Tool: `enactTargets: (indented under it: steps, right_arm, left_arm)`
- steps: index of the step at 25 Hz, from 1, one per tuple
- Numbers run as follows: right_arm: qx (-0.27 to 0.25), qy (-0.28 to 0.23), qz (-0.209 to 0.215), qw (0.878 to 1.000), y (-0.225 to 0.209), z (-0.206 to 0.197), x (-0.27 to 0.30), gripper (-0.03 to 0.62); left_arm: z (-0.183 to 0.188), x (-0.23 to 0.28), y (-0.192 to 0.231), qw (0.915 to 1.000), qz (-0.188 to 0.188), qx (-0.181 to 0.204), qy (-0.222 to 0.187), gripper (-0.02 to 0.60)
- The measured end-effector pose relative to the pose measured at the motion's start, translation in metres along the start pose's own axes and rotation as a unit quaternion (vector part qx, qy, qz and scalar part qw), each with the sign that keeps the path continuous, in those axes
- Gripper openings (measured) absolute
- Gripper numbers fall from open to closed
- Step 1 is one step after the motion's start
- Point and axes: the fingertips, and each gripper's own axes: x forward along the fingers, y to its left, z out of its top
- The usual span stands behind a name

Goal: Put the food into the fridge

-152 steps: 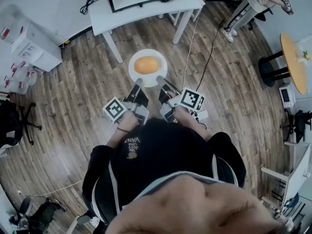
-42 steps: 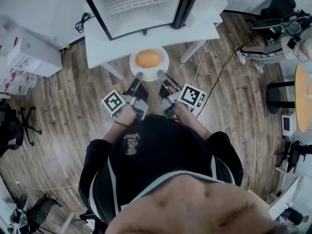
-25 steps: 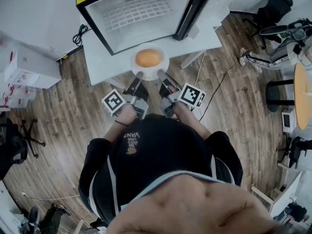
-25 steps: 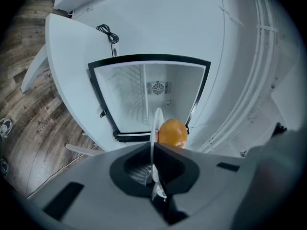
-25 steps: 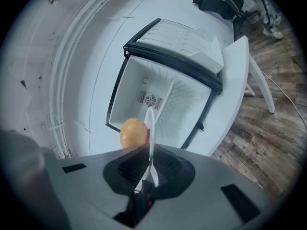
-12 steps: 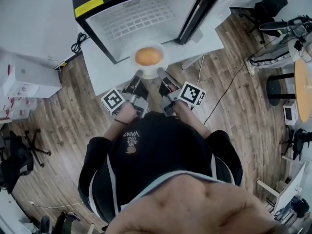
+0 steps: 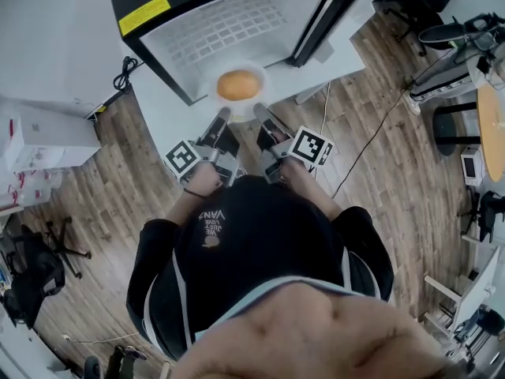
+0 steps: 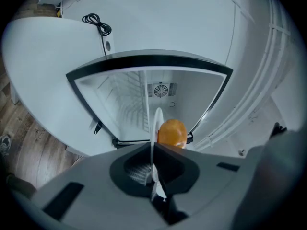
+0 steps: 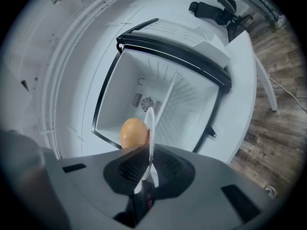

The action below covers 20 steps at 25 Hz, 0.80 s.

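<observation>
An open fridge (image 7: 237,22) stood on a white table (image 7: 170,113) above a wooden floor (image 7: 379,172). The left gripper (image 7: 223,115) and right gripper (image 7: 259,112) clenched their jaws on a plate (image 7: 262,95), with round orange food (image 7: 239,85) just beyond them.

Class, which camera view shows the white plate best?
The head view: the whole round plate shows, bun on top. Both gripper views see it only edge-on, as a thin white sliver clamped between the jaws.

The yellow label (image 7: 144,15) on the fridge (image 7: 237,22) top is too small to read. Farther from the fridge, upside-down print (image 7: 211,221) on the person's dark shirt (image 7: 268,251) reads only "VAN".
</observation>
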Motion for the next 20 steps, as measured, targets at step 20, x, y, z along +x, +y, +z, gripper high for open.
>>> enactTargets:
  steps: [20]
  right_arm:
    - [-0.008, 0.017, 0.014, 1.000, -0.002, 0.033, 0.032, 0.023]
  left_arm:
    - [0.025, 0.034, -0.003, 0.9998, -0.002, 0.007, -0.020, 0.023]
